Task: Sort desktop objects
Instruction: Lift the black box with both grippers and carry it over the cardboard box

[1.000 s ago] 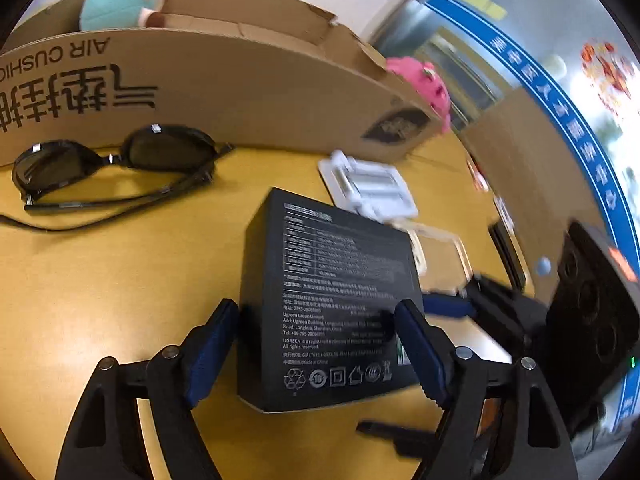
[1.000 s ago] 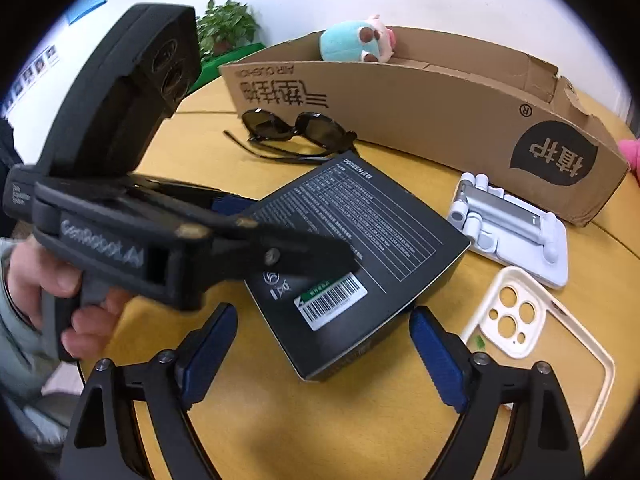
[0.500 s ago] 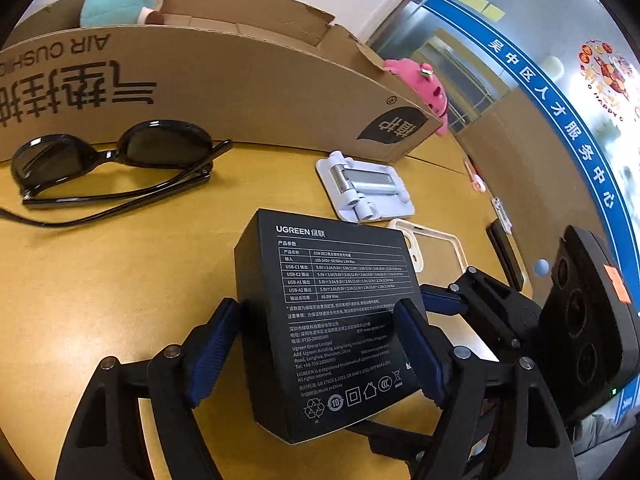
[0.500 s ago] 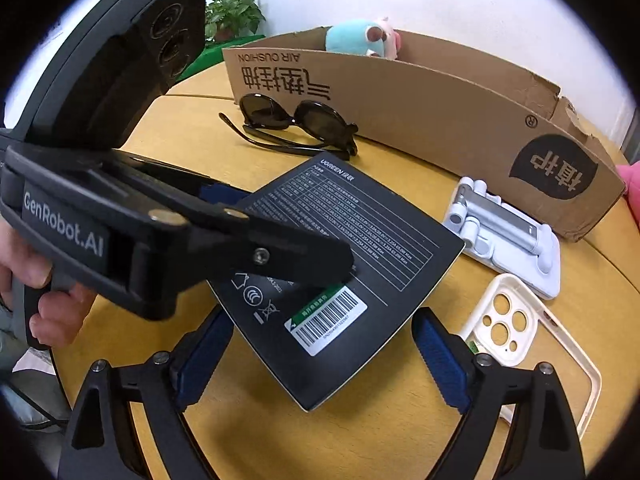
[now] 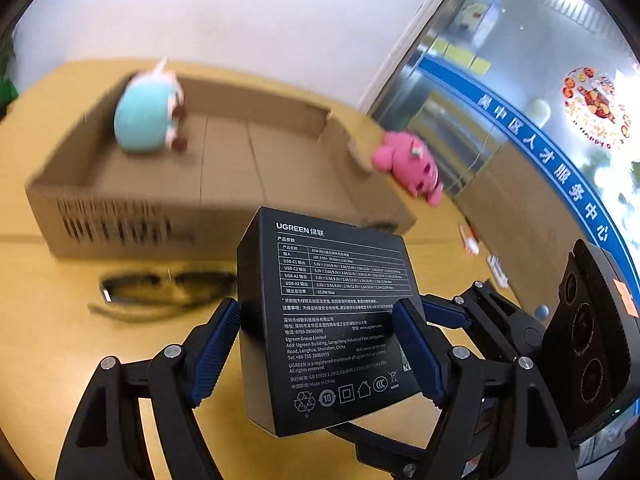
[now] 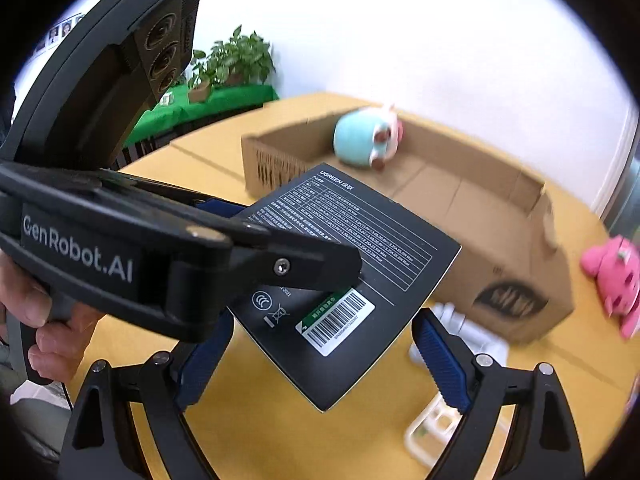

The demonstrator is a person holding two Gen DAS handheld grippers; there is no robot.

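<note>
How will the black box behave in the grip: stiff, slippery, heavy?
Probably stiff: the black box shows flat faces and sharp edges between the left tongs. Its smooth printed card may slip, so tilting is a risk. The right tongs flank it too, hinting at some weight.

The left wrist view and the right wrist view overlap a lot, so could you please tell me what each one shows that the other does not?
Only the left wrist view shows the sunglasses on the table and the glass wall with its blue banner.

Only the right wrist view shows the potted plant, the white stand, the phone case and the hand holding the left gripper.

Both show the black box held between both grippers, the right gripper, the carton, the teal plush inside it and the pink plush beside it.
</note>
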